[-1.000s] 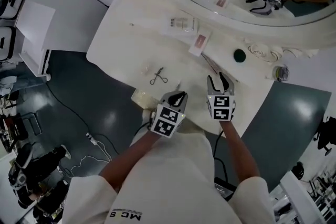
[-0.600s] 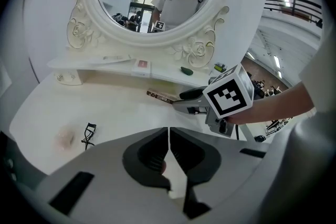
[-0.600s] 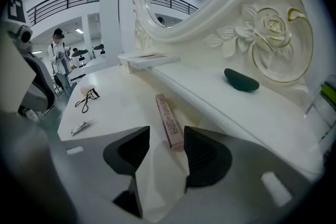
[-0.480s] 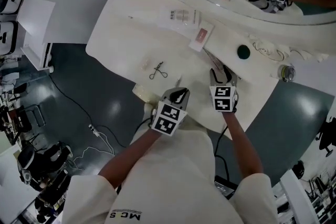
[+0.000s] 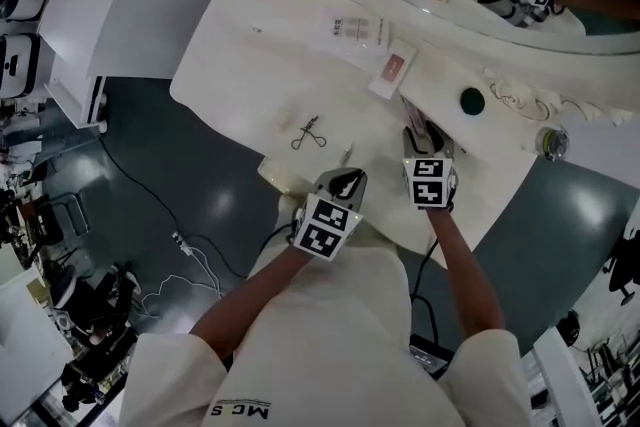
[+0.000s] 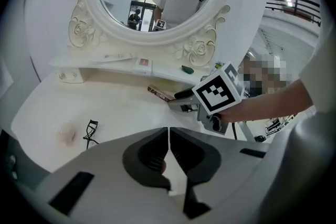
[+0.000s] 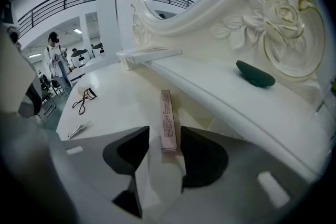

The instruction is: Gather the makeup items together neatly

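A slim pink box lies on the white vanity table, just under the mirror shelf. My right gripper is open and low over it. Its jaws have just been opening, and the box's near end lies between the fingertips with neither pad pressing on it. In the head view that gripper sits at the table's right front, the box beyond it. My left gripper is shut and empty, near the front edge. A black eyelash curler and small tweezers lie to the left.
On the shelf below the mirror sit a pink-labelled box, a clear packet and a dark green round item. A small jar stands at the far right. The ornate mirror frame rises close beside my right gripper.
My right gripper has sunk toward the slim pink box and its jaws stand a little wider. The left gripper has stayed where it was.
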The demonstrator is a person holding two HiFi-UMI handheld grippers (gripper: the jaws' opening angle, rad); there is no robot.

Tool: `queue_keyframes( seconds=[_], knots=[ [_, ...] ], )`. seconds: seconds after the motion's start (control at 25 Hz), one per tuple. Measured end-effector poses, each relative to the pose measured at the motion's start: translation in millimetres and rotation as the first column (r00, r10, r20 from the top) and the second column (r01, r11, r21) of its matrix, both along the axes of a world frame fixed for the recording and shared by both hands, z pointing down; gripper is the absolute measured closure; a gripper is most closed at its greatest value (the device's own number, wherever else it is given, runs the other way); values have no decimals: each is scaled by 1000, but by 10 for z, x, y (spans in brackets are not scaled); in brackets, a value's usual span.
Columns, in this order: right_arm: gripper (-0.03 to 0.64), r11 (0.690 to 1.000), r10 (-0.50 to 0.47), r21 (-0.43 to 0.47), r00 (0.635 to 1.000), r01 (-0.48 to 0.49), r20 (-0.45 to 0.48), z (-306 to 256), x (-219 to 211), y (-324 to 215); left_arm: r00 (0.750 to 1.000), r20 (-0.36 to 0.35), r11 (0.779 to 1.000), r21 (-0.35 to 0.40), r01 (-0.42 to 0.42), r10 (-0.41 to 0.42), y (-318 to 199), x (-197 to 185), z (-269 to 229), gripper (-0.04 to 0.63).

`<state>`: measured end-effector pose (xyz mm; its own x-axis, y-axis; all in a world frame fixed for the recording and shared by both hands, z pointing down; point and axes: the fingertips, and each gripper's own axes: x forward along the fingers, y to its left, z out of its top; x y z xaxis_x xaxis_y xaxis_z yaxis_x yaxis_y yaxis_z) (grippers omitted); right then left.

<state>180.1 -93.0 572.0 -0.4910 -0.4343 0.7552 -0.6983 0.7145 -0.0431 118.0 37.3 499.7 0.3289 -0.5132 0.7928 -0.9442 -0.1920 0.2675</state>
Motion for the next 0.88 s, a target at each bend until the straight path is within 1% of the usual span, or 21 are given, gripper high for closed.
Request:
queue_keyframes(
  seconds=[0.12, 0.28, 0.48, 0.64, 0.88],
  knots=[
    [438, 1000, -3, 8, 1000, 3, -15, 38, -69, -32, 1000, 4, 1000, -2, 15, -15, 40, -65, -1, 575],
    [516, 999, 0, 34, 999, 1, -40, 51, -89, -90, 999, 9, 999, -5, 32, -32, 103, -159, 10, 575],
    [525, 1000, 17, 21, 1000, -17, -26, 12, -81, -71, 999, 10, 999, 0, 50, -50, 132, -238, -17, 575],
    [526, 999, 28, 32, 1000, -28, -12, -51, -92, -70, 999, 9, 999, 11, 52, -52, 130, -298, -39, 575],
    [529, 997, 70, 30, 998, -70, -4, -110, -40, 1, 999, 5, 999, 21, 38, -38, 152, -399, -54, 575]
  ],
)
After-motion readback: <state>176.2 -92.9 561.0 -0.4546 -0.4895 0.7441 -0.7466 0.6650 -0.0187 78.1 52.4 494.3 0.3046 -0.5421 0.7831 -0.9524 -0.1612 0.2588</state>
